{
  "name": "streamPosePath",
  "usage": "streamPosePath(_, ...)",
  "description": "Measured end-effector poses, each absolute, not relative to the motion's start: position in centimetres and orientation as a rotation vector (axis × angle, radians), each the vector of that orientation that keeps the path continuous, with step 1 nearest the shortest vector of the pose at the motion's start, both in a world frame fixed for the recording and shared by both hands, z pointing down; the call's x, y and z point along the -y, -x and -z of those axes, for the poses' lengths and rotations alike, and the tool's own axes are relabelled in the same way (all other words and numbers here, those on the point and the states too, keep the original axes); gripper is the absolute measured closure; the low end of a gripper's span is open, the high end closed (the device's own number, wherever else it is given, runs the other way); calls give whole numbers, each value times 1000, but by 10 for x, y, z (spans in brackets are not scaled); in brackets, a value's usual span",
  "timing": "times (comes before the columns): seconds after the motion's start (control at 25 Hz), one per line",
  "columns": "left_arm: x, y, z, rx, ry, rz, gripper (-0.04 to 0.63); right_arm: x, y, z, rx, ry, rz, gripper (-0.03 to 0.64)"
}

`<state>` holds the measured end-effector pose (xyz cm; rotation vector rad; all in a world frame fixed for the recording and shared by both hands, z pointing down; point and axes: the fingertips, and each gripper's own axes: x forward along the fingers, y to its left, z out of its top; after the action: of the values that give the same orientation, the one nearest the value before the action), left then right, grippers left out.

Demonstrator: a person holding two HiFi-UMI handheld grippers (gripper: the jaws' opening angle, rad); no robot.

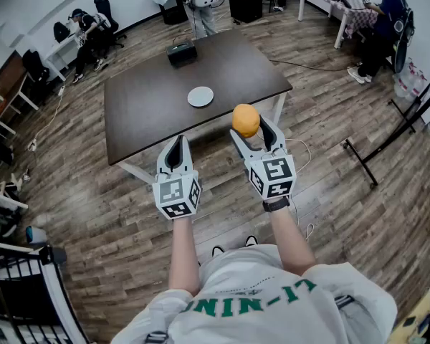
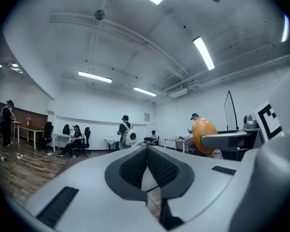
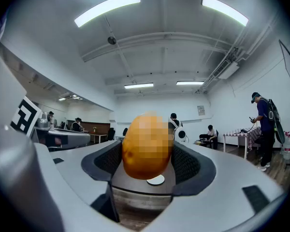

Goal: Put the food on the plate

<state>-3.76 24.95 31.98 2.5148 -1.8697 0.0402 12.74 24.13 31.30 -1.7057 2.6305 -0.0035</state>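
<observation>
Head view: right tool (image 1: 251, 129) clamps orange food (image 1: 245, 119), raised short of plate (image 1: 200, 97) for transfer; left tool (image 1: 176, 143) closed, empty.

Shirt (image 1: 272, 325): white, green lettering
Left gripper (image 1: 177, 141): grey, black-lined jaws, marker cube
Right gripper (image 1: 249, 128): same, dark wrist strap (image 1: 276, 205)

Bright ceiling strip lights, fisheye-warped edges
</observation>
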Motion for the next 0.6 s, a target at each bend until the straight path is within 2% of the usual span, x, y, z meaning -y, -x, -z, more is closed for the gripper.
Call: streamPosePath(0.6,-241,-12,-338,1871,-2445,-18,583,-228,-169,-340,-2631,1592,180,288)
